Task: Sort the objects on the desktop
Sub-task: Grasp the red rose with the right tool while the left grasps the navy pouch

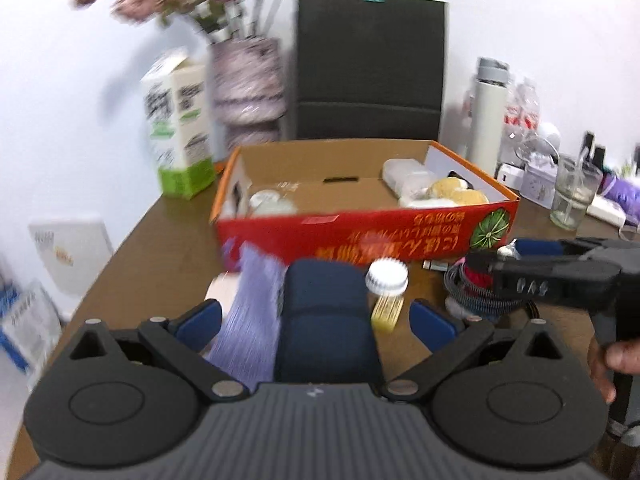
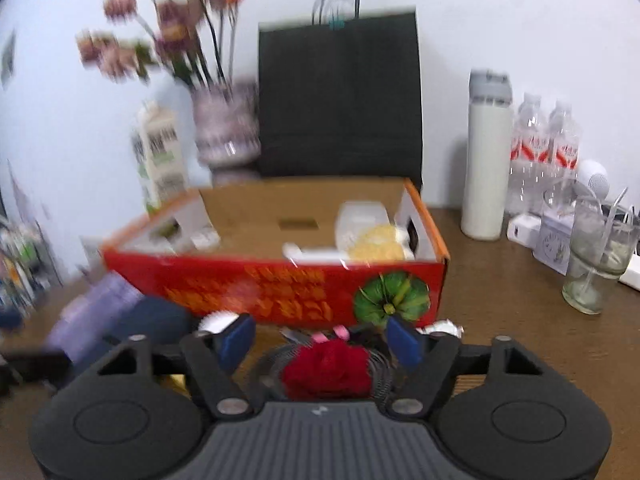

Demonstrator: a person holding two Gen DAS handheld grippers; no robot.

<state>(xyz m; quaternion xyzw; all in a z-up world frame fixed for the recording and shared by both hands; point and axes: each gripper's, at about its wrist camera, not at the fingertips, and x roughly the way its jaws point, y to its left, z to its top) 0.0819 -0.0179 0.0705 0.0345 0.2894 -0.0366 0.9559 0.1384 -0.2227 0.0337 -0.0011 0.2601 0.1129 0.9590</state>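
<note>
1. While both views are smeared, we can still place things: the red box (image 2: 276, 280) sits mid-table, already holding a few pale items, and the unsorted clutter lies just in front of it.
2. Our left gripper (image 1: 316, 320) has its fingers spread wide around a dark blue case (image 1: 326, 320), pads clear of its sides. A lilac packet (image 1: 250, 320) leans against the case, so closing carelessly could pinch both.
3. A white-capped bottle (image 1: 386, 292) stands just beside the case; a sideways nudge would likely tip it.
4. Our right gripper (image 2: 322, 340) is partly open over a red scrunchie (image 2: 326, 368) resting on a coiled cable (image 2: 380, 372), pads not pressing it. We judge the cable could snag and come along.
5. Both tools work close together, so a collision seems possible.
6. A drinking glass (image 2: 600, 264) stands well to the right, safe unless we swing wide.
</note>
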